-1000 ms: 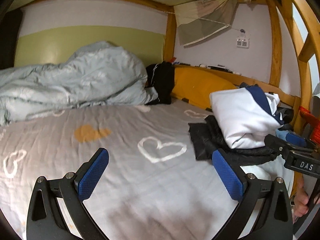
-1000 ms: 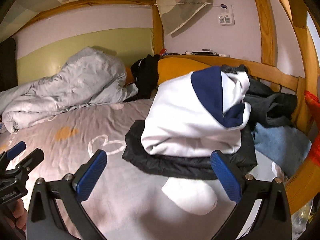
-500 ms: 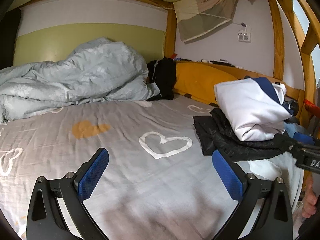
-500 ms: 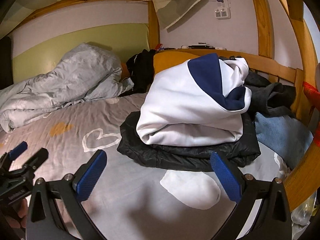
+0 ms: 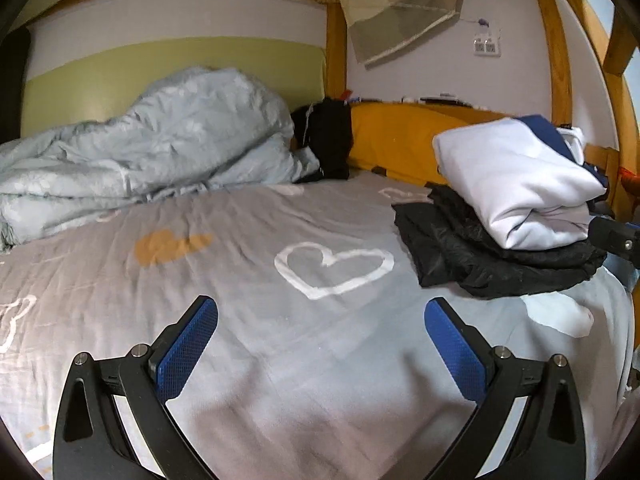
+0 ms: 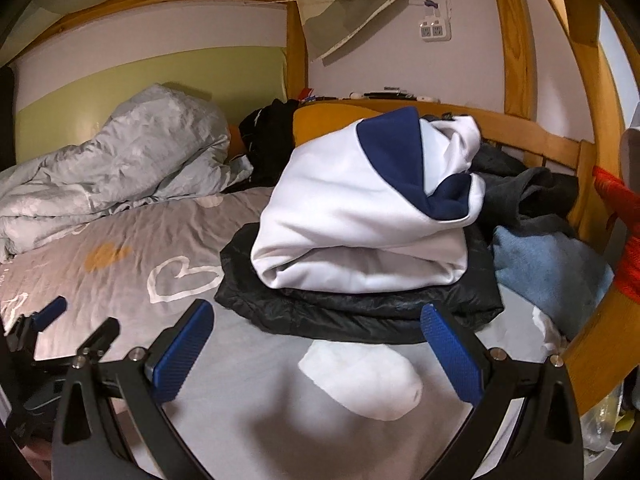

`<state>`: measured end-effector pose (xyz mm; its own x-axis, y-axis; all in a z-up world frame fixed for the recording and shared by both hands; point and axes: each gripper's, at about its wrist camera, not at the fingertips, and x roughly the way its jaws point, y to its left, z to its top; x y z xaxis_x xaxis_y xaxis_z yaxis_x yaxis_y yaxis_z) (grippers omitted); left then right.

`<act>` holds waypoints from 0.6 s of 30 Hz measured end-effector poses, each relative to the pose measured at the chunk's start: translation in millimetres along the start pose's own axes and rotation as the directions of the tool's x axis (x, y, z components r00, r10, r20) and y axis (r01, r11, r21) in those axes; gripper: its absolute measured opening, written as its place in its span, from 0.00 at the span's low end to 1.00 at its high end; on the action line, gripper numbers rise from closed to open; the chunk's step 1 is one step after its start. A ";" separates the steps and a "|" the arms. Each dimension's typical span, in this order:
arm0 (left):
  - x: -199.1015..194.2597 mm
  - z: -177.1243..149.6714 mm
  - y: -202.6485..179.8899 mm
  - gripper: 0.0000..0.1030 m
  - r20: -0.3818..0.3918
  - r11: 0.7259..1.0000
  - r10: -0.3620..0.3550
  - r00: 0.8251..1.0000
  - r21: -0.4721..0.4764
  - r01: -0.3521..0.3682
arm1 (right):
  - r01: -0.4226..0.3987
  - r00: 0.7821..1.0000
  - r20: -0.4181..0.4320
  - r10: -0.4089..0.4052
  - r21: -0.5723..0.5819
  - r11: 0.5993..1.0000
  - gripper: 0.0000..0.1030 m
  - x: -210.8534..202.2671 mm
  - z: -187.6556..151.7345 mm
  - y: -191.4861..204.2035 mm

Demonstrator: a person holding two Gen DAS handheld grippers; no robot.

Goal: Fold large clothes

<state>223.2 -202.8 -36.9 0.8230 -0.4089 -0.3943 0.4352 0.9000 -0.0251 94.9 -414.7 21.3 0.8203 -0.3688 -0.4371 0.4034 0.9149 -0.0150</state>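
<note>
A folded white and navy hoodie (image 6: 360, 216) lies on a folded black jacket (image 6: 360, 312) at the right side of the bed; both show in the left wrist view, the hoodie (image 5: 516, 184) on the jacket (image 5: 492, 264). My right gripper (image 6: 316, 344) is open and empty, just in front of the jacket's near edge. My left gripper (image 5: 320, 340) is open and empty over the bare grey sheet (image 5: 240, 272), left of the pile. The left gripper's tips (image 6: 52, 316) show at the left of the right wrist view.
A crumpled grey duvet (image 5: 152, 152) fills the back left. A black garment (image 5: 328, 140) and an orange pillow (image 5: 396, 140) lie at the head. Dark grey and light blue clothes (image 6: 548, 264) are heaped against the wooden rail (image 6: 532, 136) on the right.
Both grippers have drawn back and lowered a little toward the bed's near edge, so the pile sits lower and farther in view. Both stay open and empty.
</note>
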 end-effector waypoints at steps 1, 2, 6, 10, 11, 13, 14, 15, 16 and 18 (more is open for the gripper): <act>-3.5 -0.9 -0.5 1.00 0.016 1.000 0.003 1.000 0.003 -0.003 | 0.000 1.000 0.001 0.000 0.002 1.000 1.00 -0.3 -0.1 -1.0; -6.0 -1.3 -0.9 1.00 0.028 1.000 0.007 1.000 0.005 -0.007 | -0.004 1.000 -0.001 0.004 0.005 1.000 1.00 -0.4 -0.5 -1.8; -9.8 -1.5 -2.1 1.00 0.046 1.000 0.013 0.999 0.011 -0.013 | -0.018 0.999 -0.045 0.018 0.003 1.000 1.00 6.5 -1.7 -0.1; -11.8 -1.5 0.9 1.00 0.055 1.000 0.015 0.998 0.001 -0.015 | 0.020 0.995 -0.093 -0.022 -0.026 0.999 1.00 14.4 -5.9 3.9; -11.2 -1.3 1.1 1.00 0.053 1.000 0.030 0.998 -0.001 -0.030 | 0.023 0.994 -0.108 -0.027 -0.036 0.999 1.00 16.9 -6.5 4.8; -11.9 -1.6 0.8 1.00 0.056 0.999 0.034 0.998 0.000 -0.034 | 0.024 0.992 -0.123 -0.028 -0.034 0.999 1.00 19.0 -7.3 4.2; -12.8 -1.6 0.4 1.00 0.061 0.999 0.034 0.998 0.002 -0.035 | 0.025 0.991 -0.130 -0.028 -0.028 0.999 1.00 20.1 -8.1 3.9; -13.6 -1.8 0.1 1.00 0.064 0.999 0.035 0.997 0.003 -0.035 | 0.025 0.990 -0.136 -0.028 -0.027 0.999 1.00 21.1 -9.2 3.6; -14.1 -1.8 -0.3 1.00 0.067 0.999 0.036 0.997 0.006 -0.036 | 0.025 0.989 -0.143 -0.029 -0.029 0.999 1.00 22.0 -10.1 3.7; -14.5 -1.8 -0.5 1.00 0.068 0.999 0.037 0.997 0.008 -0.037 | 0.034 0.985 -0.167 -0.041 -0.044 0.998 1.00 26.3 -12.0 5.1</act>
<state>210.4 -197.1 -32.7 0.8613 -0.3851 -0.3314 0.4072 0.9133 -0.0030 113.6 -417.7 -1.1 0.7242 -0.3731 -0.5799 0.4125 0.9083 -0.0693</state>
